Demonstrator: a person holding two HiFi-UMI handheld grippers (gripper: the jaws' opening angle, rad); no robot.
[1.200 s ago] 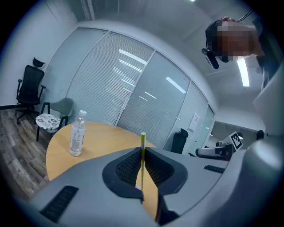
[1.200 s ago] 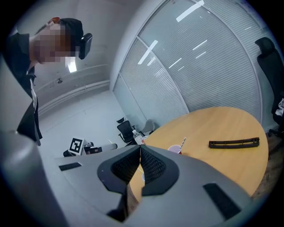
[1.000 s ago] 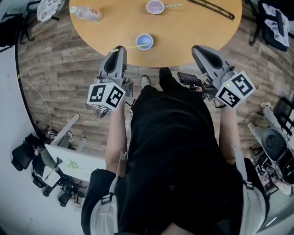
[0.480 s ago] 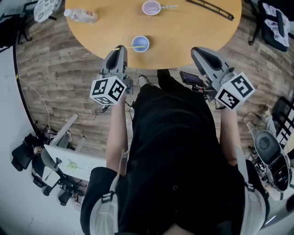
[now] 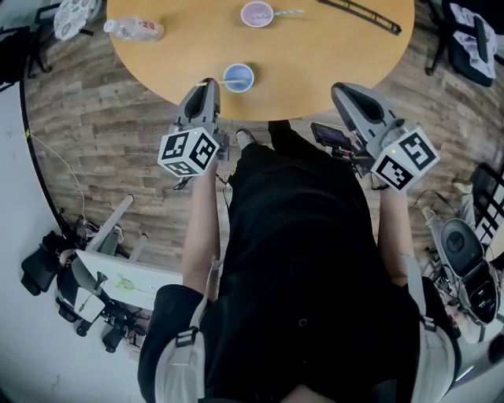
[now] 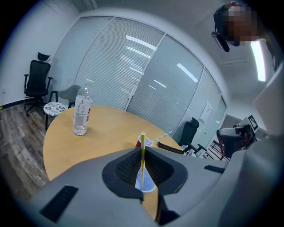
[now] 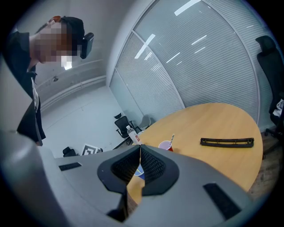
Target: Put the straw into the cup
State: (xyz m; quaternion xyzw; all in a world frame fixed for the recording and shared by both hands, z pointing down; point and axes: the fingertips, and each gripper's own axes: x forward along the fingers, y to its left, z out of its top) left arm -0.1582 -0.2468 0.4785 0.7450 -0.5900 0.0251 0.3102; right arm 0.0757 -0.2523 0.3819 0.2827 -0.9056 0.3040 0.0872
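A blue cup [image 5: 238, 77] stands near the front edge of the round wooden table [image 5: 315, 55]. My left gripper [image 5: 205, 86] hovers just left of it at the table edge, shut on a yellow straw [image 5: 213, 82]. In the left gripper view the straw [image 6: 143, 153] stands upright between the pads of the left gripper [image 6: 142, 150], and the blue cup [image 6: 146, 181] shows below through the gap. My right gripper [image 5: 340, 86] hangs at the table's front right edge, shut with nothing in it. The right gripper [image 7: 140, 148] shows its jaws meeting at the tips.
A red cup [image 5: 257, 13] with a striped straw [image 7: 172, 138] in it stands further back on the table. A clear water bottle [image 5: 135, 30] lies at the far left, and a black strip [image 5: 364, 16] at the far right. Office chairs and gear ring the table.
My left gripper with the straw has sunk and drawn closer to the blue cup. The right gripper has stayed where it was.
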